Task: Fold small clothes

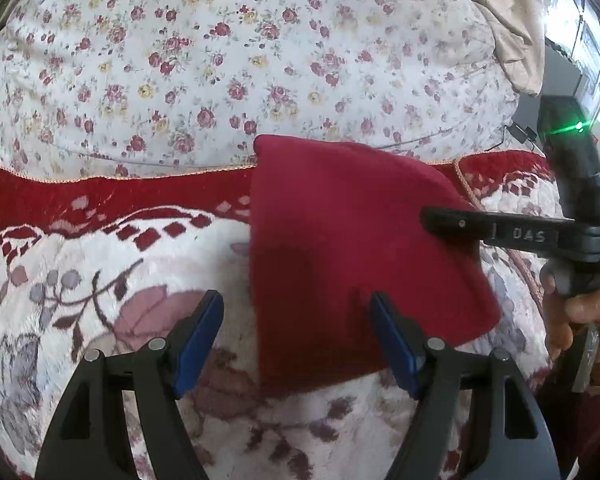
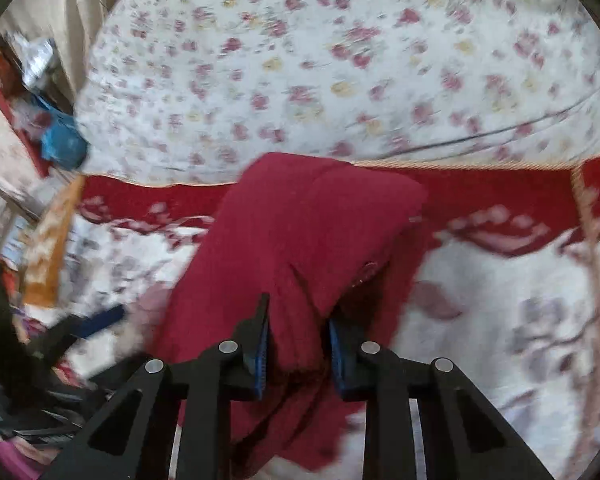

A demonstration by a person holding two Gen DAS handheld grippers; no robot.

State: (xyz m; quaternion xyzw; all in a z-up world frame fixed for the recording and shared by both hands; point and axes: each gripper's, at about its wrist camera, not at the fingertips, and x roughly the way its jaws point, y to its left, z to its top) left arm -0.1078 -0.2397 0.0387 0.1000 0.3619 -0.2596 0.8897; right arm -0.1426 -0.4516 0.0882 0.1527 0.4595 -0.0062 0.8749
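While the left hand-held gripper (image 1: 296, 340) stands wide apart with nothing pinched, its right pad sits over the near edge of the red cloth (image 1: 352, 240), which lies folded on the flowery blanket (image 1: 100, 280). The right hand-held gripper (image 2: 298, 352) is clamped on a bunch of that cloth. I think it should lift slowly and keep the edges lined up. No boxes or baskets show.
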